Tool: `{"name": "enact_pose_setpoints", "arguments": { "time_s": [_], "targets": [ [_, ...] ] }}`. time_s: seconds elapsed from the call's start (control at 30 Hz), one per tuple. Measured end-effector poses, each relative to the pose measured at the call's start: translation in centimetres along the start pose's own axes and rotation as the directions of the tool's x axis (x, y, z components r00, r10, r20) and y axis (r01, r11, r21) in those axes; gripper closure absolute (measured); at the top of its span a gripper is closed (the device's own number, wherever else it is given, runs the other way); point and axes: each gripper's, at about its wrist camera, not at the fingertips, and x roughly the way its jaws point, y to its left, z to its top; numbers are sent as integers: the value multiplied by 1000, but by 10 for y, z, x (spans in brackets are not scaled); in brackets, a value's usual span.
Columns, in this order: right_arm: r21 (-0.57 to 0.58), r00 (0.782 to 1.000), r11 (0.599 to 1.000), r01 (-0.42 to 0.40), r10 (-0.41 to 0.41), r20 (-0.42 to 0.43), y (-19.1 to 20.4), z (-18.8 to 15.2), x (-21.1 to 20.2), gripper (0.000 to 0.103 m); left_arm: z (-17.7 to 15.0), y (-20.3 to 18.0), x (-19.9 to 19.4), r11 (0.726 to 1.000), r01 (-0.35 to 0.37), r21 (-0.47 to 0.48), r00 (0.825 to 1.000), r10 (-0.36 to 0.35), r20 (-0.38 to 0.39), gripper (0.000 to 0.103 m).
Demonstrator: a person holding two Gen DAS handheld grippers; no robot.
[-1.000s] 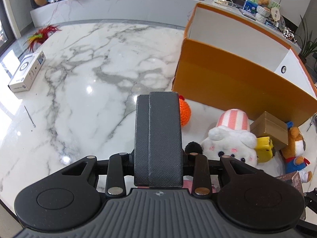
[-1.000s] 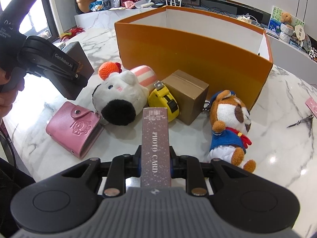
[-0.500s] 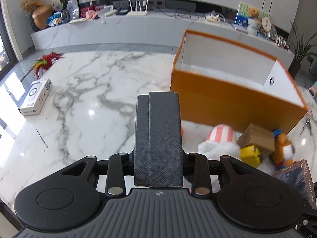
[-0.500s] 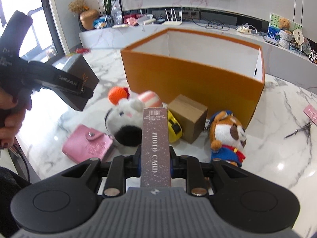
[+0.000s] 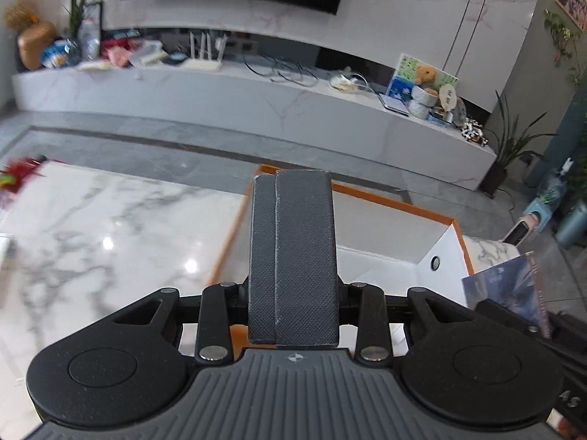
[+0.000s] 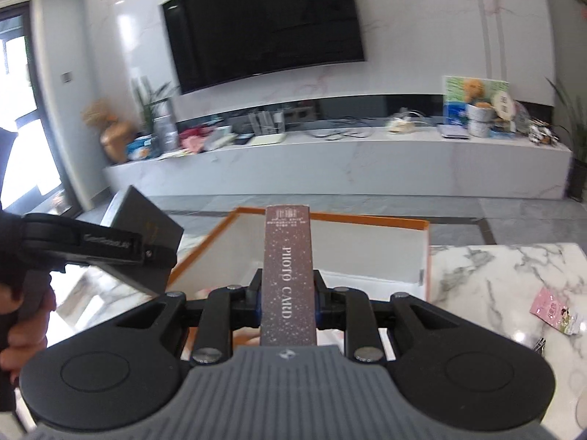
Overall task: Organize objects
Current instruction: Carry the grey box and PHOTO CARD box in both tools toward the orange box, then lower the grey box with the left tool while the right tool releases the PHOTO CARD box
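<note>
Left gripper (image 5: 291, 267): jaws clamped on a dark textured box (image 5: 291, 256), standing upright at frame centre. Same box seen from the right wrist at middle left (image 6: 146, 233), held out over the near left corner of the orange box.

Right gripper (image 6: 288, 286): jaws closed on a slim brown "PHOTO CARD" box (image 6: 288, 275), long axis pointing away, centre of frame. Edge of it visible at far right of the left view (image 5: 513, 286).

Change over the last second: both views tipped up and lifted. Toys, tape measure and pink wallet gone from sight. Orange box (image 5: 422, 253), earlier seen side-on behind the clutter, now seen from above, white interior open below both loads (image 6: 367, 253). Interior looks bare where visible. TV wall and long white counter now fill the upper half of both frames. Some motion blur at the edges.

Meaning for task: both items lifted clear of the marble table (image 5: 91, 227) and brought over the container. Judged as the carry stage ending, drop-in not yet done. Lowering before release seems wise; two loads close together over one opening, so a clash looks possible.

Pink packet (image 6: 554, 310) lying on the marble at right, well apart.
</note>
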Motion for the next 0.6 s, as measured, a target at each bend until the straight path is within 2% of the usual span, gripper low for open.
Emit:
{"name": "enact_pose_setpoints", "arguments": {
  "time_s": [0.07,0.23,0.4,0.6],
  "targets": [
    [49,1000,999,15,-14,-22,-13,-2,22,79,5,-2,27,1000,8,-6,1000,-8,-19,64],
    [73,996,996,53,-47,-80,-33,-7,63,79,6,-3,79,1000,-2,-16,997,1,-80,64],
    [99,990,994,52,-38,-134,-38,-19,88,79,2,-11,102,1000,13,-10,993,-14,-118,64],
    [97,980,995,6,13,-197,-26,-28,110,79,-8,-31,115,999,27,30,986,-22,-164,64]
  ]
}}
